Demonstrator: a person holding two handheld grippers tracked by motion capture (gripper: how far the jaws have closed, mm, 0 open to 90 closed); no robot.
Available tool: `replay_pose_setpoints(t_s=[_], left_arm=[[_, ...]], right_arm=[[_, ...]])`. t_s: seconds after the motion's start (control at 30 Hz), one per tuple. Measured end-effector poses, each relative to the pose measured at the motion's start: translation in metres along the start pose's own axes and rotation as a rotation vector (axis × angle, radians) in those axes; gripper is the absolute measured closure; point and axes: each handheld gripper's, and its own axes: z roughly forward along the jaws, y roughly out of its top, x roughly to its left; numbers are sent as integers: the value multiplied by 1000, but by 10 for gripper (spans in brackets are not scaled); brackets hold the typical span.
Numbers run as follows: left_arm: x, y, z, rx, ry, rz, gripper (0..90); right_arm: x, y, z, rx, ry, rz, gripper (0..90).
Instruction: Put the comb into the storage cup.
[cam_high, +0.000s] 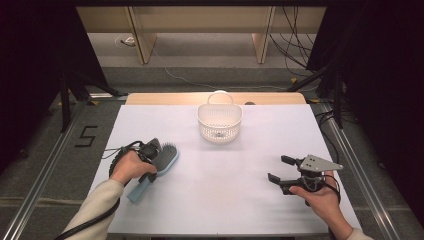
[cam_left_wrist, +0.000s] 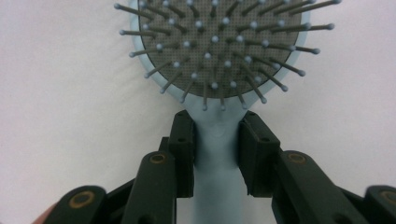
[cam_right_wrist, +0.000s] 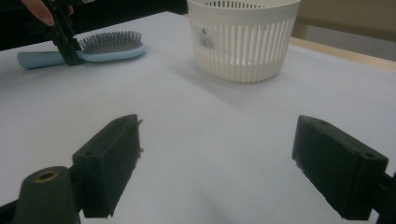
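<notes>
Left hand-held gripper (cam_left_wrist: 215, 140) clamped on neck of light-blue plastic hairbrush (cam_left_wrist: 217, 56), bristles up, lying on white worktop (cam_high: 235, 190) near left. White slotted plastic basket (cam_high: 219, 123) far centre, brush not yet in. Right hand-held gripper (cam_high: 278, 169) wide, idle near right.

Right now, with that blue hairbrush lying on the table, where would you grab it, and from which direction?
By the neck of its handle, just below the head, coming down from above. The hairbrush lies flat, bristles up, so the slim handle gives two bare parallel sides for the pads, while the head is wide and spiky. The left gripper has its jaws against the handle there already.
</notes>
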Motion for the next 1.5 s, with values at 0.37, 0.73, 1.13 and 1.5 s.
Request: replay_pose_setpoints(t_s=[0.37, 0.73, 1.13, 1.5], left_arm=[[1, -4, 0, -24, -5, -16, 695], [4, -7, -1, -57, -24, -53, 698], [2, -12, -2, -122, -9, -39, 700], [0, -19, -7, -230, 4, -8, 700]], right_arm=[[0, 0, 0, 2, 0, 1, 164], [-1, -1, 1, 3, 0, 5, 163], [-1, -1, 0, 3, -4, 6, 163], [-1, -1, 0, 0, -1, 5, 163]])
